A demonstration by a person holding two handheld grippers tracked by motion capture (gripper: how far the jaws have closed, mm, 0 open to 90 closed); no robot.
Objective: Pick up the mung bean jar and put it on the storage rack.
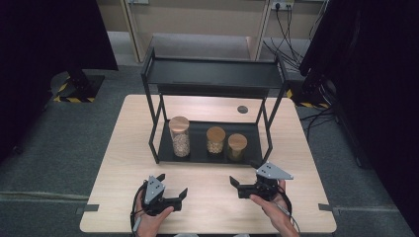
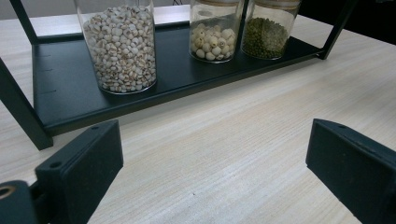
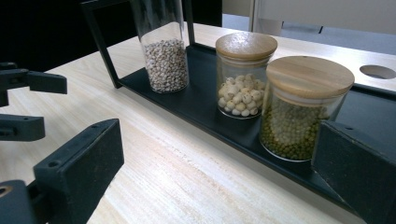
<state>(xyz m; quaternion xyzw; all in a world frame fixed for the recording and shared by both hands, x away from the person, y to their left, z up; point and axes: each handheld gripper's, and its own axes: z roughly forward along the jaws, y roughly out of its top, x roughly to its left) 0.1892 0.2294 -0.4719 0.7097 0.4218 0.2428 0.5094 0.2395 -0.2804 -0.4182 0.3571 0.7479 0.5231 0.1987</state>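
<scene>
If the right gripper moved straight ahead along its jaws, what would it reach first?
Probably the jar of green beans on the rack's lower shelf; the right gripper stands open and the jar sits nearest, though depth is uncertain.

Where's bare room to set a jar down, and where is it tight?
Free: the table strip between the lower shelf front edge and both grippers, and the empty top shelf. Crowded: the lower shelf, where the tall jar, middle jar and green-bean jar sit close together, the two short ones nearly touching.
</scene>
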